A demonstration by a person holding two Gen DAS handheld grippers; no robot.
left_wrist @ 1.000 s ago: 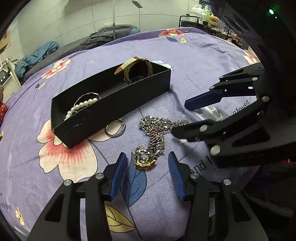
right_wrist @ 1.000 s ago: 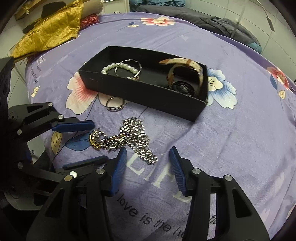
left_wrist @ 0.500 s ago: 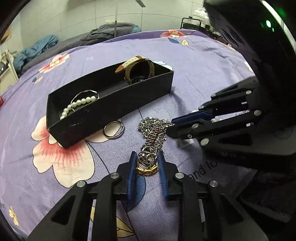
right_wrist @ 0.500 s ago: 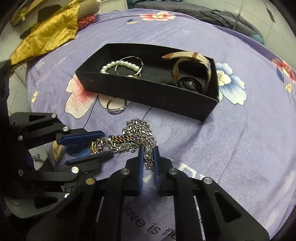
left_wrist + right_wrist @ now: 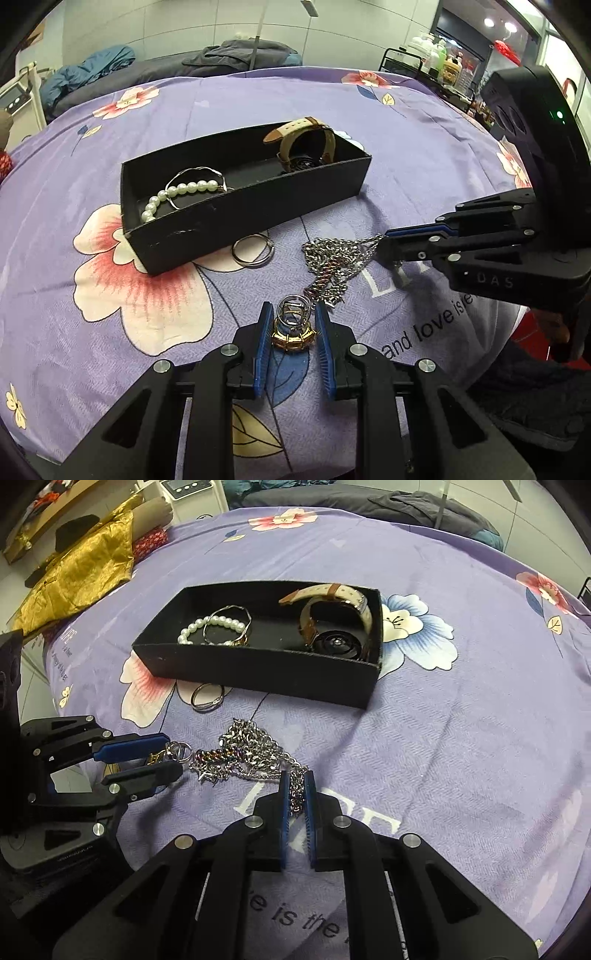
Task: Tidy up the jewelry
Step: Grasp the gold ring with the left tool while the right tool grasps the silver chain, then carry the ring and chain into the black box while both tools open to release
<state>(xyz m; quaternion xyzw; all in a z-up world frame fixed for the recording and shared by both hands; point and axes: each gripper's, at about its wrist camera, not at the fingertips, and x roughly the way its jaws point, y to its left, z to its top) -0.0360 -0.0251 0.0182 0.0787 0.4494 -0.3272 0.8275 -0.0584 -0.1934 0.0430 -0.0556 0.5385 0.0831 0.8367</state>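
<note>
A purple floral bedspread (image 5: 443, 738) covers the bed, and on it a black box (image 5: 258, 668) already holds a pearl bracelet (image 5: 207, 626), a thin bangle (image 5: 229, 620) and a watch (image 5: 332, 627). Just outside the box's near wall lies a ring (image 5: 207, 698), and nearer the cameras a silver chain (image 5: 251, 753) sprawls in a heap on the cloth between the two tools. The right gripper (image 5: 296, 805) is clamped on a bunch of links at one end of the chain; the left gripper (image 5: 293, 328) is closed around the gold-and-silver pendant (image 5: 293, 326) at the other end. With both ends pinched and the middle heaped, a lift at unequal speed would likely pull the links taut and jerk one end free, most probably the rounded pendant, which looks to sit between the left pads without much bite. The slack loops could also snag on themselves and knot, or drag across the ring and push it under the box's edge. Carried low, the hanging middle might catch the box's near wall and tip or shift it, spilling what is inside. The soft, creased bedspread may also snag a link.
</note>
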